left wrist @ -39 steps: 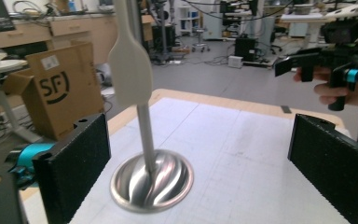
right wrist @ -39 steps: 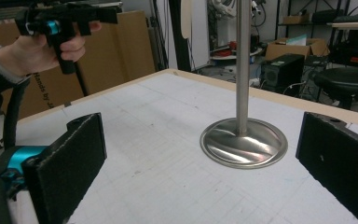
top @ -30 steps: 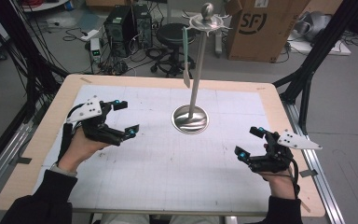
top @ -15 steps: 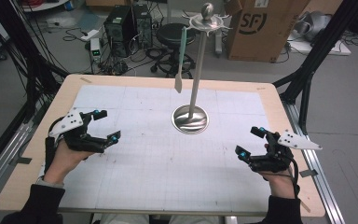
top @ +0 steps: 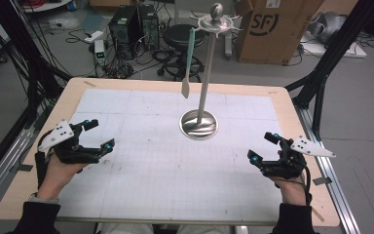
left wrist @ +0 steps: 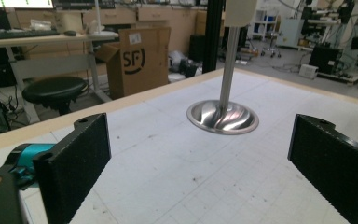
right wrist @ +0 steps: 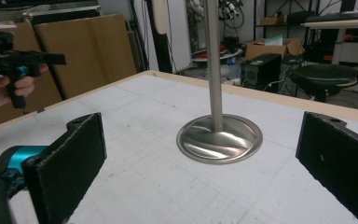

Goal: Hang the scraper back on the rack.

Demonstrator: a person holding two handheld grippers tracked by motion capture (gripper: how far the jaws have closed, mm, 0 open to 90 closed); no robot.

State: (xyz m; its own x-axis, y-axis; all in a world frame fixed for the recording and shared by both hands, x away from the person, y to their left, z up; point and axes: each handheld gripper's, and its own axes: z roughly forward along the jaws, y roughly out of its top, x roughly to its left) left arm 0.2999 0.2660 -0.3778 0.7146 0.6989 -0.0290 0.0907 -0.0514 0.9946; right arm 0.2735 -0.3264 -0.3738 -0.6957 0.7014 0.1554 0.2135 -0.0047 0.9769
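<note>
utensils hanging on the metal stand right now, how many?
1: a pale green spatula hangs from the left side of the stand top, blade down, clear of the table. The top's other hooks look empty.

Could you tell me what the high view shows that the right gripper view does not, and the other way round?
High view alone: the top of the stand, with its round knob and the pale spatula hanging from a hook, plus both forearms and the right gripper from above.

Right gripper view alone: the right gripper's two black pads close up, set wide apart, with nothing between them.

Both share: the stand's shiny round base and pole, the white gridded mat, and the left gripper, open.
</note>
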